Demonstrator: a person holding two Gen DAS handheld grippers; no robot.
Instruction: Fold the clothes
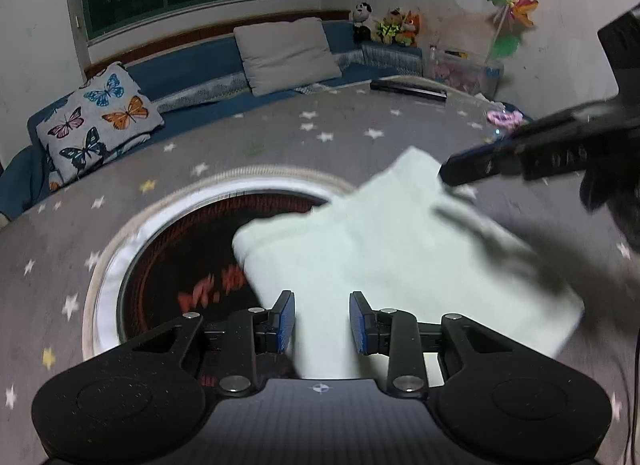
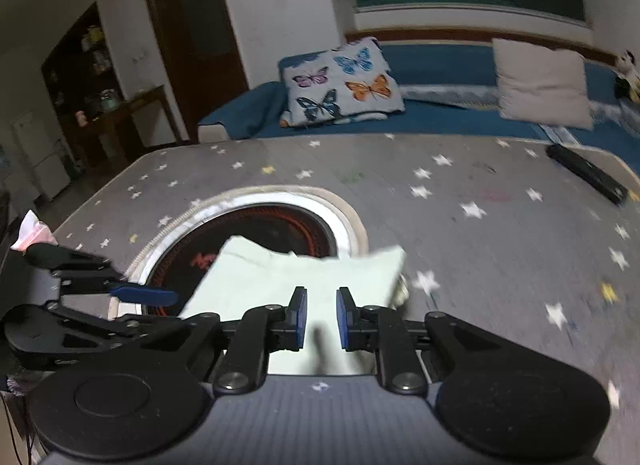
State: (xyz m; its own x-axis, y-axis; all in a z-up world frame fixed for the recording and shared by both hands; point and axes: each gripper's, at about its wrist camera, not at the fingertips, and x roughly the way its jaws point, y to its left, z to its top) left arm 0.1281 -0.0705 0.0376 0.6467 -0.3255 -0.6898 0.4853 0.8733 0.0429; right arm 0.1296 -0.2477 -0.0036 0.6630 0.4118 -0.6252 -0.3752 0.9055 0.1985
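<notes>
A pale folded cloth (image 1: pixel 400 257) lies flat on the starred table (image 1: pixel 280 145) — both grippers, left gripper (image 1: pixel 322 323) and right gripper (image 2: pixel 322 317), hover over it with jaws parted, gripping nothing, seemingly free to press or pinch an edge.

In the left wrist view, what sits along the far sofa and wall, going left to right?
Butterfly pillow → plain grey pillow → stuffed toys → clear plastic box → colourful pinwheel.
</notes>
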